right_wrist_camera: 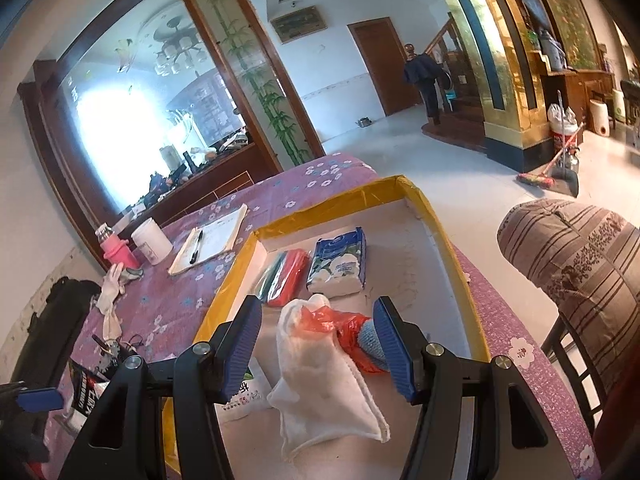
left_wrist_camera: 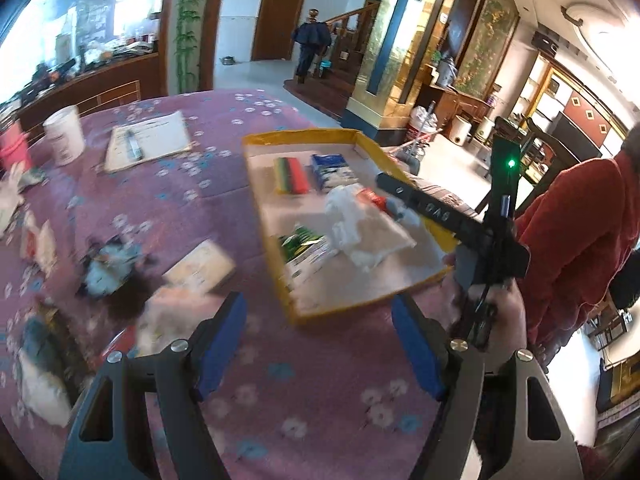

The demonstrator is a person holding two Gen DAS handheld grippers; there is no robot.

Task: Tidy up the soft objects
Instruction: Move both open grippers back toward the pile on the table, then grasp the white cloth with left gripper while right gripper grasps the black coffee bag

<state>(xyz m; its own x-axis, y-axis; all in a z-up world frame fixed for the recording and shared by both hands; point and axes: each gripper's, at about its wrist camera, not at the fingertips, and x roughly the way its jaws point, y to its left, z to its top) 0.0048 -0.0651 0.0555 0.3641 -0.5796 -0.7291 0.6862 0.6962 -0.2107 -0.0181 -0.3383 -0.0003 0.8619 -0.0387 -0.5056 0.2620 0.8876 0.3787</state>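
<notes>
A yellow-rimmed tray (left_wrist_camera: pixel 262 142) (right_wrist_camera: pixel 352 194) lies on the purple flowered tablecloth. In it lie a red and green pack (right_wrist_camera: pixel 286 278), a blue tissue pack (right_wrist_camera: pixel 340 266), a white cloth (right_wrist_camera: pixel 324 376) (left_wrist_camera: pixel 360 224), an orange bag with a blue knitted piece (right_wrist_camera: pixel 356 334) and a white-green packet (left_wrist_camera: pixel 304 248). My right gripper (right_wrist_camera: pixel 318 346) is open and empty just above the white cloth; it also shows in the left wrist view (left_wrist_camera: pixel 390 188). My left gripper (left_wrist_camera: pixel 320 344) is open and empty above the cloth near the tray's front edge. Loose soft items (left_wrist_camera: pixel 112 264) lie blurred at left.
A notebook with a pen (right_wrist_camera: pixel 208 242), a white cup (right_wrist_camera: pixel 152 240), a pink bottle (right_wrist_camera: pixel 116 250) and a white glove (right_wrist_camera: pixel 110 292) lie at the table's far side. A striped padded chair (right_wrist_camera: pixel 576 264) stands to the right. A person in red (left_wrist_camera: pixel 576 236) holds the grippers.
</notes>
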